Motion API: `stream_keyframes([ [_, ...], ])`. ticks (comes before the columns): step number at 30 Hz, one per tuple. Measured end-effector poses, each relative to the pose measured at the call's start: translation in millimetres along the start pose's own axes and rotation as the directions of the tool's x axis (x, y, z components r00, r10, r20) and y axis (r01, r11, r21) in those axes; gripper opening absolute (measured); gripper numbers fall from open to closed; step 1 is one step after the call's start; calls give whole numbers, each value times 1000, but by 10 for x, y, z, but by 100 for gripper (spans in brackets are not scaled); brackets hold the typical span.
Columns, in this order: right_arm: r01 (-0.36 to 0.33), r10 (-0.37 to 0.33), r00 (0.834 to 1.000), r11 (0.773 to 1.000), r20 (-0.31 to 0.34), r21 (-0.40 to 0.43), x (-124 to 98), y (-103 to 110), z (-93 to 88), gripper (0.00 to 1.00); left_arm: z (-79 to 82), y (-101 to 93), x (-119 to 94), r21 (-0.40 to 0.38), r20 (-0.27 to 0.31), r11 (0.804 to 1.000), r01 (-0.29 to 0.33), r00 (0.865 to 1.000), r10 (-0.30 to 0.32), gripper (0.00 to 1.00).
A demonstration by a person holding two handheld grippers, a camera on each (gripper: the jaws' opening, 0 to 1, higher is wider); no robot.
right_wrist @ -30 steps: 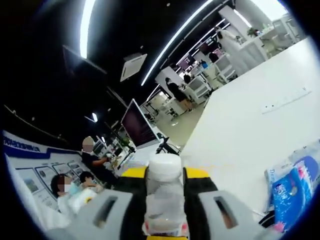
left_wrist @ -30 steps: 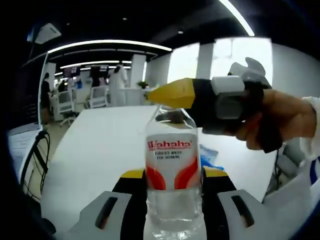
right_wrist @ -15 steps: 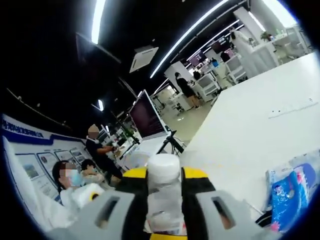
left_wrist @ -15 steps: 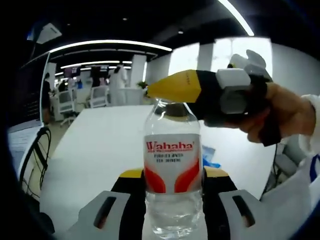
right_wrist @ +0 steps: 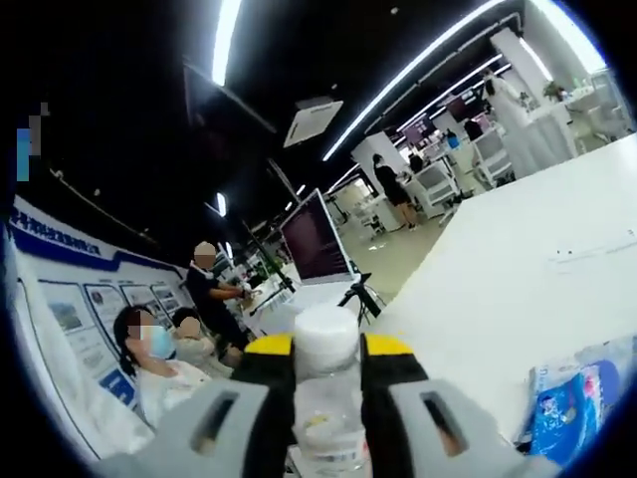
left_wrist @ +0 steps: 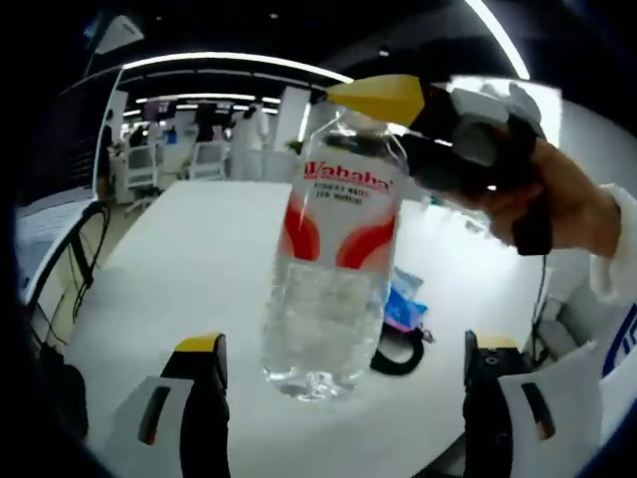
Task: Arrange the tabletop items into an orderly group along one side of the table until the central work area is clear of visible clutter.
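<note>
Bottle: clear plastic water bottle (left_wrist: 333, 249) with a red-and-white label, tilted, in the centre of the left gripper view, hanging above the white tabletop (left_wrist: 189, 269) with its base clear of the surface.
Bottle cap: white screw cap (right_wrist: 326, 334) at lower centre of the right gripper view, pinched between two yellow-tipped jaws.
Right gripper: right gripper (right_wrist: 326, 349) is clamped on the bottle's neck; in the left gripper view it enters from the upper right, held by a person's hand (left_wrist: 557, 204), its yellow tip over the bottle top.
Left gripper: left gripper (left_wrist: 343, 358) stands spread wide, jaws at lower left and lower right of its view, both apart from the bottle.
Tabletop items: blue-and-white plastic packet (right_wrist: 567, 403) at lower right of the right gripper view; black looped strap (left_wrist: 400, 351) beside the packet in the left gripper view, right of the bottle's base.
Background: dark monitor (right_wrist: 314, 239) on a stand at the centre of the right gripper view; people beyond the tabletop's far edge.
</note>
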State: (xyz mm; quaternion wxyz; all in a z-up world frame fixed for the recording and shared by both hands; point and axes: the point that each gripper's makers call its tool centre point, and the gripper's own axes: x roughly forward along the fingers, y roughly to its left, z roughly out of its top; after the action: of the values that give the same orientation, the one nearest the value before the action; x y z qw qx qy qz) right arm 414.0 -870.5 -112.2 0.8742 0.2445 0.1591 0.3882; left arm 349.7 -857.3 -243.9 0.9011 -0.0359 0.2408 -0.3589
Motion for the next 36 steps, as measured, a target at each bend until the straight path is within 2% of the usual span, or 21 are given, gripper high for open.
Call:
stream_keyframes([
  [4,-1,0,1000,999,-16,-53,17,3,-1,21,-51,38,-82,44,-5,999,-18,1000,18,96],
  [7,-11,9,1000,997,-21,-81,31,1,-12,21,-65,79,-168,34,19,999,-38,999,38,96],
  [10,-9,7,1000,996,-28,-92,58,-39,-32,21,-160,104,-225,65,7,996,-54,999,54,96],
  [13,-15,11,999,994,-41,-105,83,-77,-45,21,-348,56,-270,201,-67,979,-39,996,54,96],
  [14,-16,12,999,994,-45,-106,91,-84,-46,21,-363,44,-277,215,-76,976,-42,995,59,96],
  [17,-27,19,998,991,-62,-128,138,-114,-42,21,-285,-71,-260,267,-41,963,-42,998,55,95],
  [19,-32,22,997,989,-70,-146,167,-134,-31,21,-300,-111,-260,308,-45,951,-40,997,57,93],
  [21,-41,30,997,985,-70,-166,203,-164,-18,22,-311,-119,-257,290,-15,955,-63,997,70,94],
  [23,-58,44,996,980,-79,-190,246,-188,-20,22,-342,-164,-240,288,-19,956,-51,998,59,97],
  [24,-61,46,995,979,-83,-195,263,-204,-23,22,-361,-207,-211,311,-24,950,-34,999,43,97],
  [27,-68,48,994,975,-99,-210,305,-274,-30,22,-389,-199,-189,364,-24,930,-48,998,61,97],
  [29,-72,50,993,974,-106,-217,332,-323,-34,22,-380,-183,-195,359,-22,932,-55,997,68,97],
  [33,-83,55,991,966,-122,-244,381,-446,-52,22,-318,-50,-206,261,8,960,-101,995,102,96],
  [36,-93,60,989,960,-134,-263,417,-533,-58,22,-323,15,-205,227,-1,967,-112,993,115,95],
])
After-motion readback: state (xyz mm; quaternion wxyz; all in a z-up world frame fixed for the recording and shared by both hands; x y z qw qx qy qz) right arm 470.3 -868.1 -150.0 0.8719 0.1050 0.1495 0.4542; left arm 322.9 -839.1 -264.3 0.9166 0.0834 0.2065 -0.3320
